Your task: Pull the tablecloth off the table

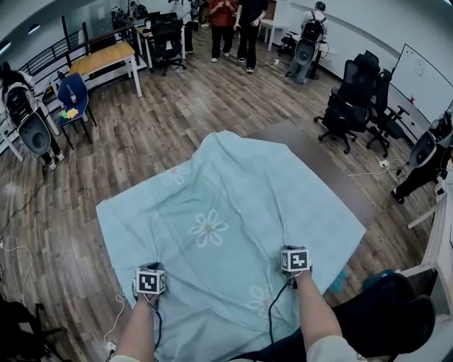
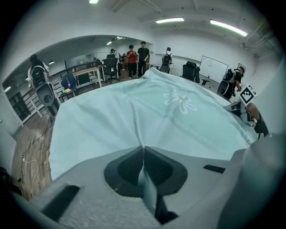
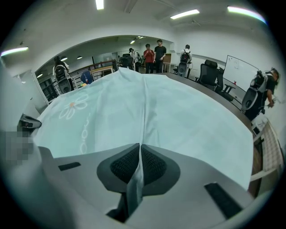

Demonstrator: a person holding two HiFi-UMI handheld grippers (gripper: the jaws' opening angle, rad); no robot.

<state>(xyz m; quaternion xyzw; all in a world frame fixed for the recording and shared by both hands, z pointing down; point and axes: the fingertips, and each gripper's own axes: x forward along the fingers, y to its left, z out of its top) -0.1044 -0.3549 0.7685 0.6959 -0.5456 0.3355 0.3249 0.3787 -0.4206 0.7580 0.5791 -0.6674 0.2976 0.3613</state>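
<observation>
A pale teal tablecloth [image 1: 212, 212] with white flower prints lies rumpled over a dark brown table [image 1: 333, 170], whose far right part is bare. My left gripper [image 1: 149, 281] is at the cloth's near left edge, my right gripper [image 1: 295, 260] at its near right edge. In the left gripper view the left gripper [image 2: 143, 150] is shut on a fold of tablecloth [image 2: 134, 112] that runs down between the pads. In the right gripper view the right gripper [image 3: 140, 147] likewise pinches a ridge of tablecloth [image 3: 147, 107]. The other hand's gripper [image 2: 245, 99] shows at the right.
Wooden floor surrounds the table. Black office chairs [image 1: 354, 99] stand to the right, a blue chair [image 1: 73, 99] and a wooden desk [image 1: 106, 60] to the far left. Several people [image 1: 237, 21] stand at the back. A whiteboard [image 1: 423, 78] leans at far right. Cables [image 1: 21, 254] lie on the floor.
</observation>
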